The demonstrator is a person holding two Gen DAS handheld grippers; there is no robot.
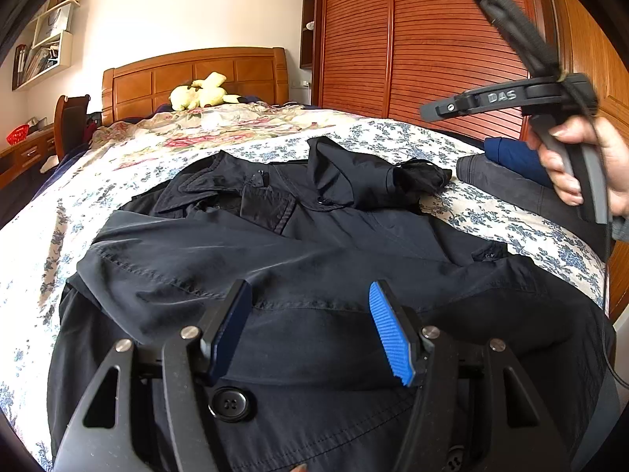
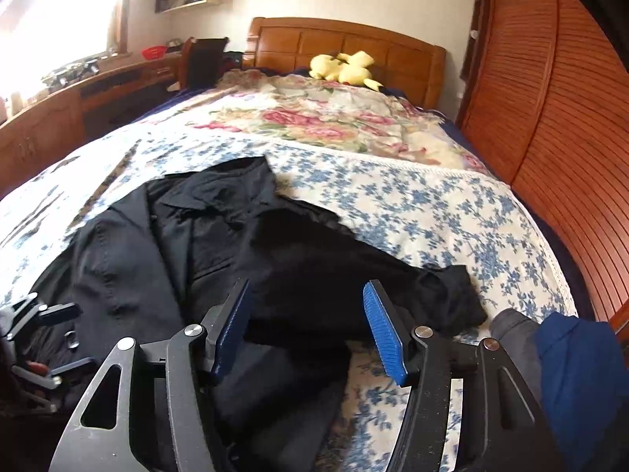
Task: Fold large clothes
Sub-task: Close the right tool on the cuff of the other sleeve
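Both claws spread, ribbed blue pads gripping nothing.
Left claw (image 1: 310,330) over smooth, stitched black coat (image 1: 314,244); right claw (image 2: 306,330) above rumpled sleeve on floral bed (image 2: 412,204).

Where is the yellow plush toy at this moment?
The yellow plush toy lies at the far end of the bed, against the wooden headboard, behind the flowered quilt. In the right wrist view it is upper centre-right.
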